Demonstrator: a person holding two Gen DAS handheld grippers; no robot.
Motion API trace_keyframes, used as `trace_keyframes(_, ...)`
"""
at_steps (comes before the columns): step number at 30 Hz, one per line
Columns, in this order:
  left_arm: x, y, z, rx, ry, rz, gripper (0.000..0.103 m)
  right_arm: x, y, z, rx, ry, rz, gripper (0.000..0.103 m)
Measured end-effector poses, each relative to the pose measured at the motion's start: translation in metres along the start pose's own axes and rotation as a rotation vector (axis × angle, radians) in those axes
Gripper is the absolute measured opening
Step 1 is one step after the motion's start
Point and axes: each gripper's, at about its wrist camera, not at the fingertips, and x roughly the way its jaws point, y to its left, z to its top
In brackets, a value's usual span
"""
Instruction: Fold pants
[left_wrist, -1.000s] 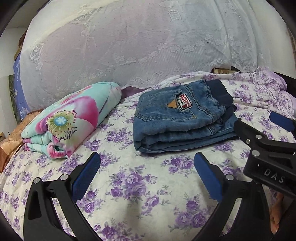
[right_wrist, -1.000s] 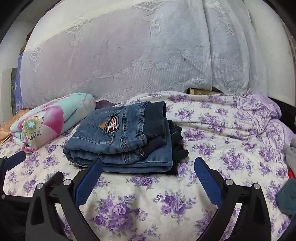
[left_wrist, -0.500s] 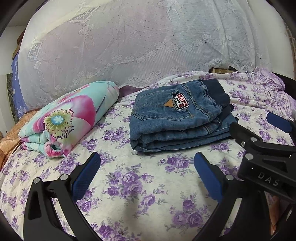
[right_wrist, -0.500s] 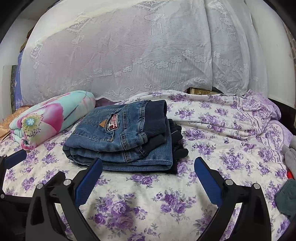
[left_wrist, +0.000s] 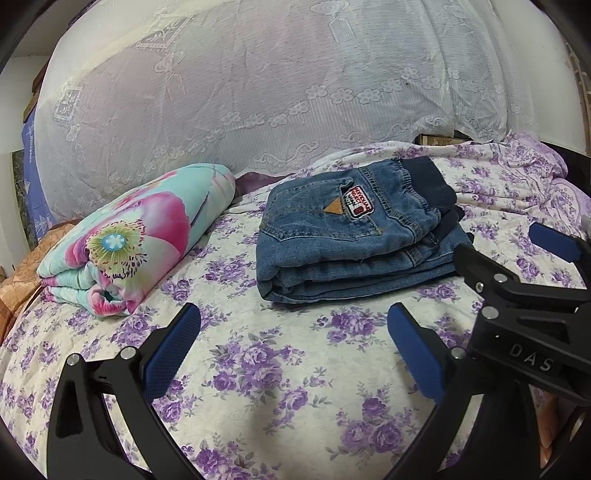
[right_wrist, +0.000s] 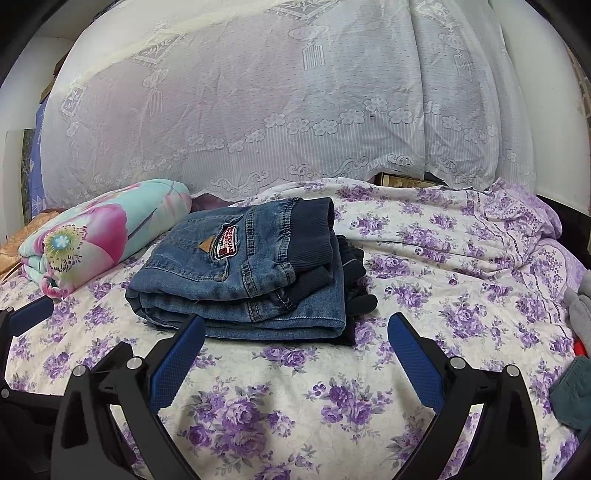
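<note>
Pants (right_wrist: 243, 273) are the matter here, and both claws sit back from them, empty. Right claw (right_wrist: 295, 354) is spread wide, its blue pads (right_wrist: 177, 362) apart with nothing between; the folded denim lies ahead of it and a little to its left, the near edge of the stack just past the left pad. Left claw (left_wrist: 291, 354) is likewise spread and holds nothing; from it the pants (left_wrist: 354, 240) lie ahead and to the right, with a strip of flowered bed (left_wrist: 258, 369) between. The right claw (left_wrist: 524, 295) shows in that view beside the stack's right end, so it looks the nearer of the two. The stack's long axis runs left to right across both views, the dark ribbed waistband (right_wrist: 314, 229) on top toward the right end, the fold edge facing the claws. By the look of it the folding is done or nearly so. Farther left lies a rolled quilt (left_wrist: 140, 236), apart from the pants, and a lace curtain (right_wrist: 258, 110) hangs behind.
</note>
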Motion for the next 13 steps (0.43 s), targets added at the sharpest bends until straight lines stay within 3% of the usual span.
trace_keyframes(5,-0.006,-0.003,0.0,0.013,-0.039,0.019,0.099,0.002,-0.004,0.0,0.024,0.006,0.009,0.1)
trace_keyframes(13,0.002,0.008,0.002,-0.044,0.011,-0.023,0.099,0.004,-0.007,-0.001,0.037,0.018,0.012,0.1)
